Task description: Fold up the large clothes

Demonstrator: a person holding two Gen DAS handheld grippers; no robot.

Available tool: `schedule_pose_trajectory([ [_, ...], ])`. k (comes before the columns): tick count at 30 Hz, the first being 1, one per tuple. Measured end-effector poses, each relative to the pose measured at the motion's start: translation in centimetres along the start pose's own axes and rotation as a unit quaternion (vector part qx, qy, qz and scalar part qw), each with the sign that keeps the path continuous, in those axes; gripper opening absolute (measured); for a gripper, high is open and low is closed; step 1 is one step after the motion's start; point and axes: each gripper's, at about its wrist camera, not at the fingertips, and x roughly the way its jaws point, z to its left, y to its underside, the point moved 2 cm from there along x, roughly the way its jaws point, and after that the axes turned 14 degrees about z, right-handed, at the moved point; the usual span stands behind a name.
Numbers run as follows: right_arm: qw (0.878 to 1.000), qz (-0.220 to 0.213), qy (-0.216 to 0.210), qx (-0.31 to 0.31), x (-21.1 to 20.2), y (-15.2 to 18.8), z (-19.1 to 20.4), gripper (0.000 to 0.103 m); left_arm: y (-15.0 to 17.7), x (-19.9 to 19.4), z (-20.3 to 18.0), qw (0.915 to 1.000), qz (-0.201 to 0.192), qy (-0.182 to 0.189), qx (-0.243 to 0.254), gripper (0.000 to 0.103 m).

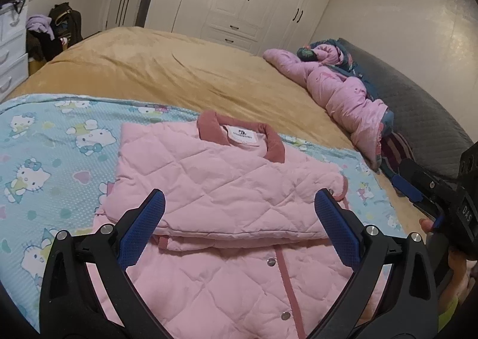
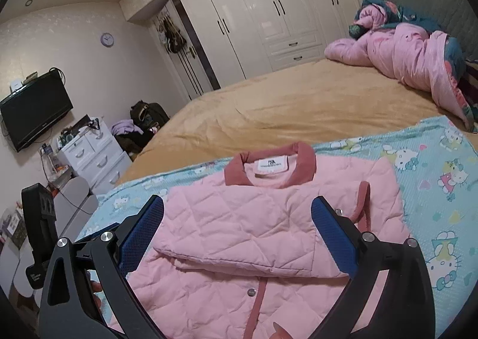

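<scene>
Jacket (image 1: 215, 189): soft and puffy; best held by the hem below.
Left gripper (image 1: 239, 231): held apart, empty.
Right gripper (image 2: 239, 237): held apart, empty.

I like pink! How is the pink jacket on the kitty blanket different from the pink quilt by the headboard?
The quilted jacket lies flat with its sleeves folded in; the pink quilt is bunched in a heap. The jacket has a darker pink collar and snaps; the quilt shows a dark floral underside. The jacket sits close to both open grippers; the quilt lies far off. Both are pink and padded.

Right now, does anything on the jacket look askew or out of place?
One thing: on the pink quilted jacket, a dark-pink cuff pokes out at the right edge past the folded sleeves. Otherwise it lies flat.
</scene>
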Motion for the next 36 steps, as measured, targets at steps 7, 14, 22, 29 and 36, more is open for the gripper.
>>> schedule_pose_trajectory([
  [7,1.0,-0.017,-0.006,-0.002,-2.3,1.1,0.9,0.099,1.0,-2.3,0.3,0.9999,-0.015,-0.005,-0.004,0.094],
  [14,1.0,-0.022,-0.005,0.004,-4.5,2.7,1.2,0.099,2.4,-5.2,0.4,0.9995,-0.031,-0.01,-0.002,0.094],
  [22,1.0,-0.015,0.012,0.013,-6.5,5.5,1.0,0.099,5.8,-6.6,0.8,0.9995,-0.026,-0.015,-0.013,0.094],
  [29,1.0,-0.006,0.016,0.016,-8.1,7.0,1.6,0.099,8.0,-7.5,0.1,0.9998,-0.016,-0.006,-0.014,0.094],
  [36,1.0,-0.008,0.019,0.013,-10.1,8.1,2.2,0.099,9.6,-9.2,-0.3,0.9999,-0.012,0.001,-0.011,0.094],
])
